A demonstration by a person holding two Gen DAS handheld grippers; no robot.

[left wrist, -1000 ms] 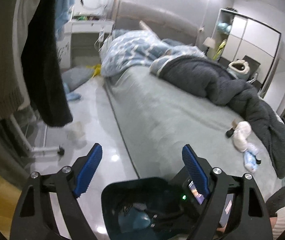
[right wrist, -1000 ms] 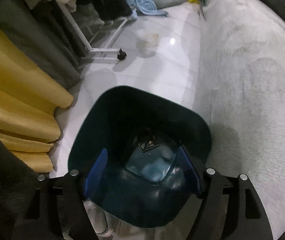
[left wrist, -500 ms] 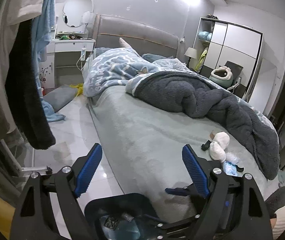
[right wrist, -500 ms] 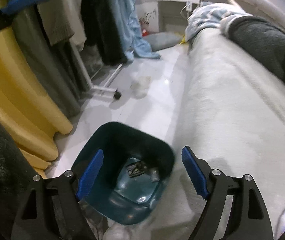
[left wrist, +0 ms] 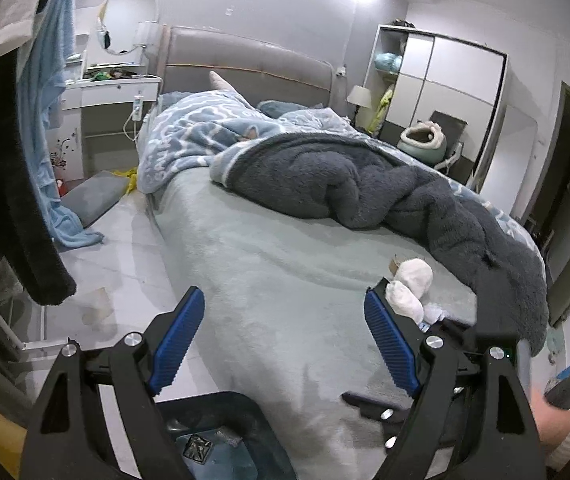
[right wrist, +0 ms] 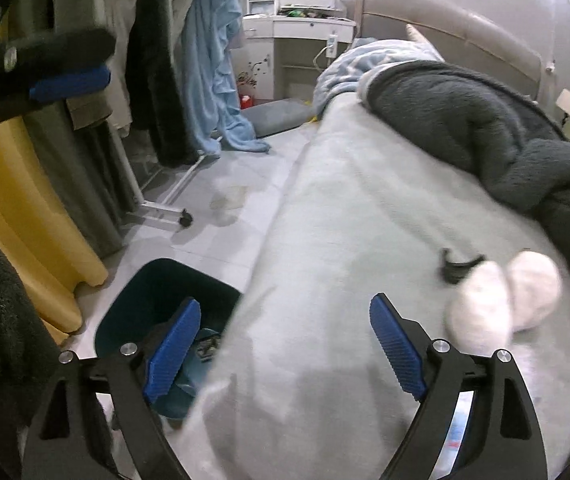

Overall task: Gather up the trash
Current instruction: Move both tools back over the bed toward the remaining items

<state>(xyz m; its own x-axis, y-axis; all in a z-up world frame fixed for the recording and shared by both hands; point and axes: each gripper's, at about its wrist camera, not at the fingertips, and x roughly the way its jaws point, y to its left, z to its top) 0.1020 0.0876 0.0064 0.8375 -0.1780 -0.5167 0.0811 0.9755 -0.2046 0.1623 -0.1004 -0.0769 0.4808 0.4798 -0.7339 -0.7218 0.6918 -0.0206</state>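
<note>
My right gripper (right wrist: 285, 344) hangs over the near end of the bed (right wrist: 345, 220), jaws spread wide with nothing between them, and my left gripper (left wrist: 285, 332) is just as wide and just as empty. What matters now is the little heap of litter on the bedspread — two crumpled white tissue wads (right wrist: 505, 300) lying side by side, with a small dark scrap (right wrist: 459, 266) just beyond them. From my right claw they sit ahead and off to the right, just past the right finger, so that hand is the nearer one; from the left wrist view the same wads (left wrist: 409, 284) lie beyond the right finger too, with the right gripper's body between. The pair's long axis runs roughly across my reach, so I judge a swing to the right will bring them between the jaws. The dark bin (right wrist: 165, 300) stands on the floor against the bed's left edge — low and left of both claws.
</note>
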